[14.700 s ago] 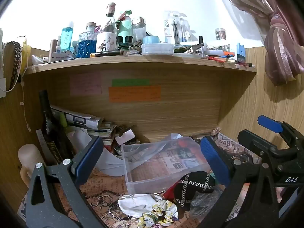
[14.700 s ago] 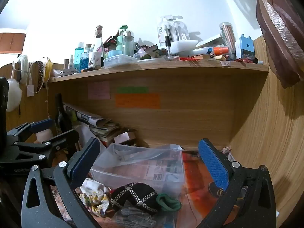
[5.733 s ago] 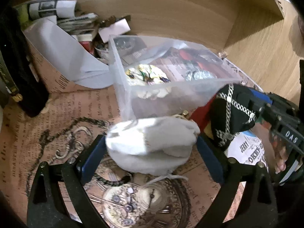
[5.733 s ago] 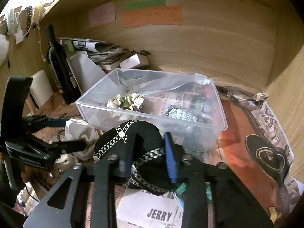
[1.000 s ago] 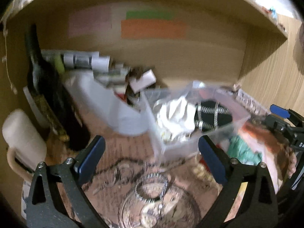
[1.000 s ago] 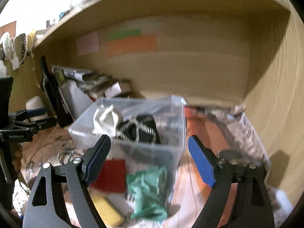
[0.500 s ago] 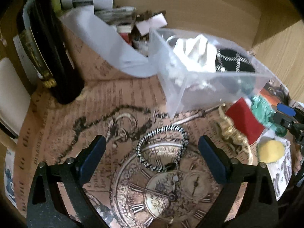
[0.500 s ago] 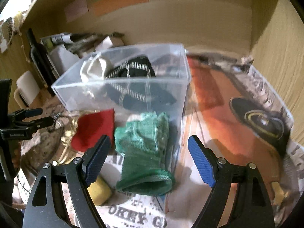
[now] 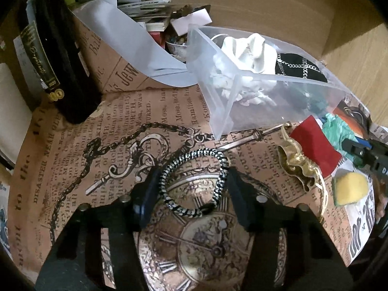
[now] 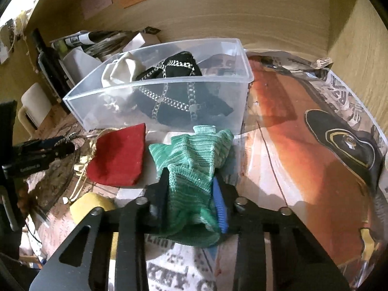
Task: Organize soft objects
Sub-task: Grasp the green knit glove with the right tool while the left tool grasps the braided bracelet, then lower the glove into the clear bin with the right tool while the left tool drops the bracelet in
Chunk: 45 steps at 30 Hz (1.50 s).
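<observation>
A clear plastic bin point(image 9: 218, 111) point(image 10: 169, 89) holds a white cloth point(image 9: 245, 46) and a black chain-patterned pouch point(image 10: 174, 82). My left gripper point(image 9: 191, 189) is closed around a black-and-white braided hair tie point(image 9: 194, 157) lying on the printed paper. My right gripper point(image 10: 191, 194) is shut on a green knit glove point(image 10: 194, 155) in front of the bin. A red pouch point(image 10: 118, 155), a yellow sponge point(image 10: 89, 206) and a gold scrunchie point(image 9: 295, 167) lie beside it.
A dark bottle point(image 9: 55, 55) stands at the left. Papers and small boxes point(image 9: 145, 12) pile up behind the bin against the wooden back wall. A wooden side wall point(image 10: 359, 48) closes the right.
Both grippers have moved down and closed: the left around the hair tie, the right on the green glove. Half a second ago both were open above these things.
</observation>
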Each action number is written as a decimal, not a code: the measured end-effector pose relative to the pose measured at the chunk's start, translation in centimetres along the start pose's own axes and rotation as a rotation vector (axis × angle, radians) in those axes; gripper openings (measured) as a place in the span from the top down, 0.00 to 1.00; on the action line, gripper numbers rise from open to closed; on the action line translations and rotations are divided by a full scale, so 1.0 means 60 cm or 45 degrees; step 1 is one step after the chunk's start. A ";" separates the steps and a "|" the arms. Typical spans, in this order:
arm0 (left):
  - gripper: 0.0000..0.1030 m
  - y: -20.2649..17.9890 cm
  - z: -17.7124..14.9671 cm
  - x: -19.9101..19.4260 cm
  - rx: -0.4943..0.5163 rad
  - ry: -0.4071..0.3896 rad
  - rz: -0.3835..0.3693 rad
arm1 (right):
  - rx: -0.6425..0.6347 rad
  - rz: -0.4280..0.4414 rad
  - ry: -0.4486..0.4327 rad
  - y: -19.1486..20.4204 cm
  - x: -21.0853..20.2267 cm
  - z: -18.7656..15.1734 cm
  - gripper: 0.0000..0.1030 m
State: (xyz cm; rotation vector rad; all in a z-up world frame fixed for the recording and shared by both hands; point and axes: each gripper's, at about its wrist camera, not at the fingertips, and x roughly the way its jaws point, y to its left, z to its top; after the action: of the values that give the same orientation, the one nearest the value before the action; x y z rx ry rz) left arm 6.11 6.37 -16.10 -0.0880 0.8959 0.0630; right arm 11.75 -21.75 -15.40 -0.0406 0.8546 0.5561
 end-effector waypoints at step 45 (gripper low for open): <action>0.58 -0.091 0.201 -0.067 0.072 -0.352 -0.127 | -0.187 0.067 -0.390 0.071 -0.054 0.167 0.76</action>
State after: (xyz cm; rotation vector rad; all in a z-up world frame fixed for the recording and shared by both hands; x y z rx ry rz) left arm 13.48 2.13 -5.19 -0.0693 0.6155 -0.0427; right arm 15.06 -17.00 -5.59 -0.0654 0.5169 0.6551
